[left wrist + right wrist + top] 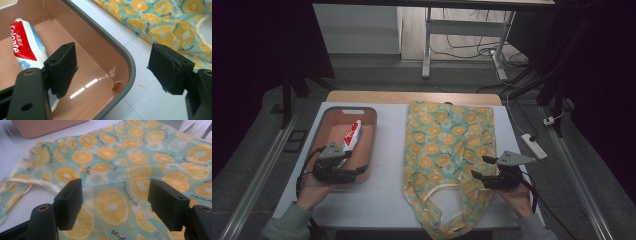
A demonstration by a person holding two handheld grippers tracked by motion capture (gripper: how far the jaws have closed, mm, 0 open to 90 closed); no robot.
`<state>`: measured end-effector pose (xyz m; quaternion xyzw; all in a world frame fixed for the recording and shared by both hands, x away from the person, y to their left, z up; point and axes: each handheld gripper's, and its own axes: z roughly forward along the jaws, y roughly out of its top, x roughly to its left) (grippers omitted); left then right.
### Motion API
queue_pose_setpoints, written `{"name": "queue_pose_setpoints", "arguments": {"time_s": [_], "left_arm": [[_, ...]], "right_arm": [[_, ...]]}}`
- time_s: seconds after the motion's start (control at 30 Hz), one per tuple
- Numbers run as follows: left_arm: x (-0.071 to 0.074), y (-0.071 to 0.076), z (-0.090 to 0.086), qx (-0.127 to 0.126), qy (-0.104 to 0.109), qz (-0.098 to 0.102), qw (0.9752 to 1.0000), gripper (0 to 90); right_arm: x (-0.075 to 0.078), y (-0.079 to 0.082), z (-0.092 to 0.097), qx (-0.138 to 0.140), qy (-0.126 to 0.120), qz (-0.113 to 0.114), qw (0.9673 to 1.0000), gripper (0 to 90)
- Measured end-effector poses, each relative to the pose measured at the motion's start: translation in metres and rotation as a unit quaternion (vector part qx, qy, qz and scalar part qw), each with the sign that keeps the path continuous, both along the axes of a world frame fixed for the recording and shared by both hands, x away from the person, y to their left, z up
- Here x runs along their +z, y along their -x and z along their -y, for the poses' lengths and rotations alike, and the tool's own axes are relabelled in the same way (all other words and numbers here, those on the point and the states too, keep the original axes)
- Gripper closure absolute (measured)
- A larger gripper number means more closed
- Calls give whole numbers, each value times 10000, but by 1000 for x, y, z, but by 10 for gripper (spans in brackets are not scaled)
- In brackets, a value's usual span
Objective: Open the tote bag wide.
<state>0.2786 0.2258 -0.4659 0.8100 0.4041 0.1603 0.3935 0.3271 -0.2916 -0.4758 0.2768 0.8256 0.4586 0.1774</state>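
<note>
- The left claw [353, 165] hangs at the near right corner of the pink bin [367, 114], its jaws spread wide with nothing between them.
- In the left gripper view, that claw [112, 70] straddles the bin's grey rim [130, 65]: one jaw is over the inside, the other over the white counter [140, 100].
- A Colgate toothpaste tube [23, 45] lies flat on the bin's floor, just behind the inside jaw; in the high view the tube [352, 134] runs lengthwise along the middle of the bin.
- The right claw [479, 168] is over the near right part of the fruit-print tote bag [447, 135], jaws spread and gripping nothing.
- In the right gripper view, that claw [115, 202] looks down on the flat cloth [112, 165]; a pale handle strap [22, 181] loops at its left.
- The bag lies flat on the counter to the right of the bin, handles toward the person.
</note>
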Motion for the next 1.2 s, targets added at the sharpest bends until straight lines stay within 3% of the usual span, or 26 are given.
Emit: {"name": "queue_pose_setpoints", "arguments": {"time_s": [0.37, 0.83, 1.07, 1.2], "left_arm": [[1, 2, 1, -55, 60, 59, 9999, 226], [5, 6, 8, -242, -15, 175, 9996, 227], [14, 11, 25, -532, -107, 309, 9980, 227], [19, 12, 43, -823, -122, 325, 9960, 227]], "right_arm": [[1, 2, 1, -34, 60, 64, 10000, 286], [4, 4, 1, -50, 143, 99, 9998, 288], [4, 4, -1, -29, 167, 65, 9998, 291], [5, 4, -3, 4, 179, 81, 9998, 293]]}}
